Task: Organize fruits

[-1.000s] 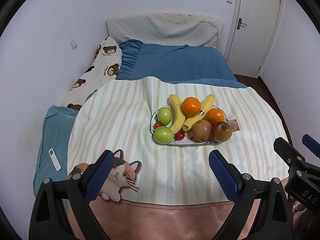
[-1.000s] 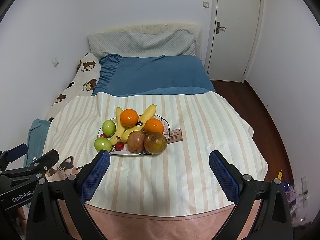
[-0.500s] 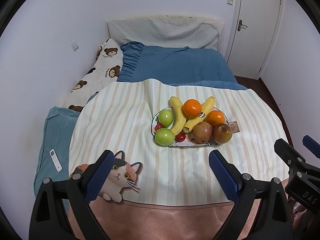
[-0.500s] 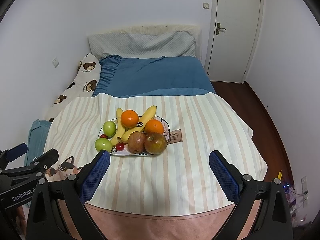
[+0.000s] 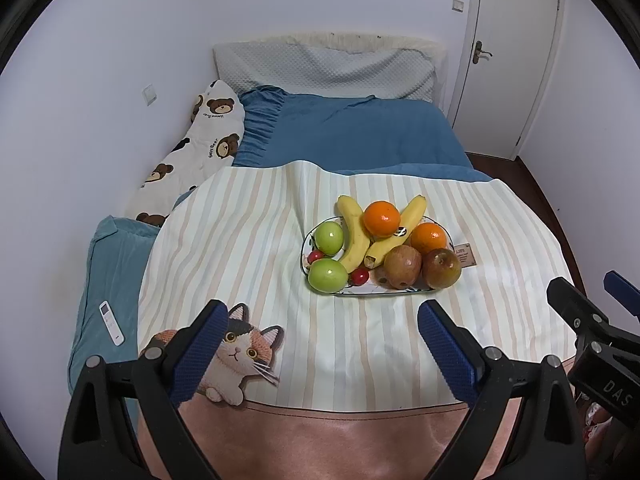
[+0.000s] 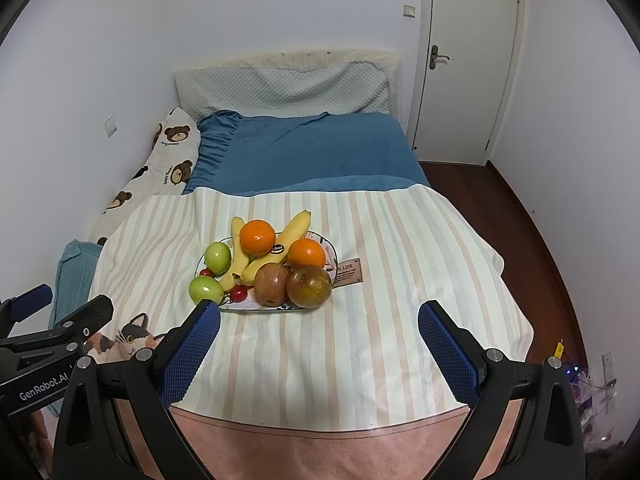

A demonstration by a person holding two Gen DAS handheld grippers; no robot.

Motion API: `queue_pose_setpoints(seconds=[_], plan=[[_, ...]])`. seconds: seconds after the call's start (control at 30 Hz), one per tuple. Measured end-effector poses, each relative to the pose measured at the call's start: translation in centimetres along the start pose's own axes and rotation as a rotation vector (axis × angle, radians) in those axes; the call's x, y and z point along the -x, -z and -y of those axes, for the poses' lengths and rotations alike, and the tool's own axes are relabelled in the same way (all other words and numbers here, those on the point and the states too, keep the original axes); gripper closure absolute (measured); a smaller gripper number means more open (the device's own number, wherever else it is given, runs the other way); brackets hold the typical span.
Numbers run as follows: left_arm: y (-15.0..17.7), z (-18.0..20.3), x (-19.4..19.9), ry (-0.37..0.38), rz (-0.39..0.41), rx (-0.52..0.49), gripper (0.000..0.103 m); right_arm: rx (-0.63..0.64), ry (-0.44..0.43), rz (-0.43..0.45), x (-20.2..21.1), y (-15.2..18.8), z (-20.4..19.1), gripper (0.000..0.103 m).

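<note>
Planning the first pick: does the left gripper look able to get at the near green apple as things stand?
Probably yes. The left gripper is open and empty, and the near green apple sits at the plate's front-left edge with only bare striped cloth between.

Striped cloth (image 5: 240, 248): bare from near edge to the plate (image 5: 380, 293), and across left and right sides. Plate, centre of cloth: piled with touching fruit (image 6: 260, 264); no gaps between pieces. Small label (image 6: 349, 272) just beside the plate's right rim. Far edge meets blue bedding (image 6: 312, 152), unobstructed.
</note>
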State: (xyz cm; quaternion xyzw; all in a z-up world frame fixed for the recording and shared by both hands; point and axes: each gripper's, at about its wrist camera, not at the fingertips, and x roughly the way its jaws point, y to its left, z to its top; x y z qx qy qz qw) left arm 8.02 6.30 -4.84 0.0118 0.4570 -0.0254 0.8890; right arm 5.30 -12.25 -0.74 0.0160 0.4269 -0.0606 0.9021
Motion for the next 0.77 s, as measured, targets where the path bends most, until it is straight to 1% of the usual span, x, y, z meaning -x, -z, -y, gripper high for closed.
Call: queue_pose_setpoints(seconds=[0.47,0.6,0.7,0.77], plan=[[-0.04,0.03,0.14,0.001,-0.003,0.003,0.006,-0.011,-0.001,0.004,0.5,-0.1,0.0,0.002],[-0.05,-0.01,0.0,0.0,-0.017,0.0,0.006,-0.013,-0.001,0.002,0.49,-0.12,-0.01,0.002],[-0.04,0.09,0.15,-0.018,-0.01,-0.013,0.006,-0.015,-0.001,-0.001,0.58,-0.09,-0.1,0.002],[0.0,0.04,0.19,-0.01,-0.009,-0.008,0.006,-0.017,-0.002,-0.003,0.54,-0.13,-0.06,0.002]])
